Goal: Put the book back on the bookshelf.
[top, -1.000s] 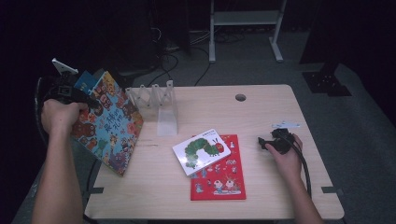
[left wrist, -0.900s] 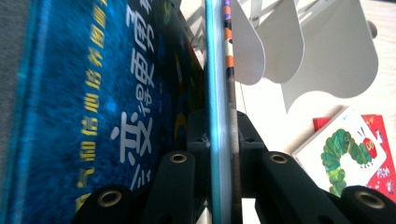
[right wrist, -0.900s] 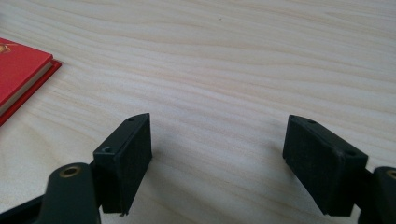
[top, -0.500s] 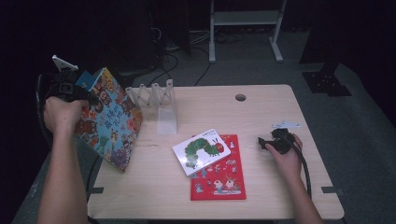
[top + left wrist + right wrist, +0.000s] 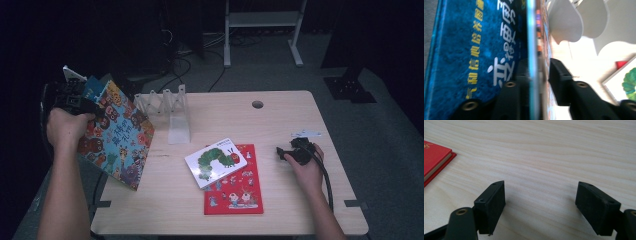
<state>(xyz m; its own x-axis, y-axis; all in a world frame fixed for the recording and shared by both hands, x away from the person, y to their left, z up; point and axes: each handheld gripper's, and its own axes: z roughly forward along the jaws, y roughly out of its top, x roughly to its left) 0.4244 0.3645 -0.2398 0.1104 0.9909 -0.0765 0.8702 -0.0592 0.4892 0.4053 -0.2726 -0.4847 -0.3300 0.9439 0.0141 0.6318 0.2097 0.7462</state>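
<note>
Floor: was grey [image 5: 280, 75], with black cables [image 5: 200, 60] trailing.
Furniture: white stand [image 5: 262, 20] stood behind the wooden table [image 5: 280, 120].
Light: surroundings were dark.

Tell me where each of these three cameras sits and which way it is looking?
High view: above the near edge, looking forward and down on the table; both forearms, left tool and right tool show.
Left gripper view: on the left tool, looking along its black fingers, which have just been opening around the blue book.
Right gripper view: on the right tool, open, facing bare tabletop.
Shared: the red book shows in the high and right gripper views.
</note>
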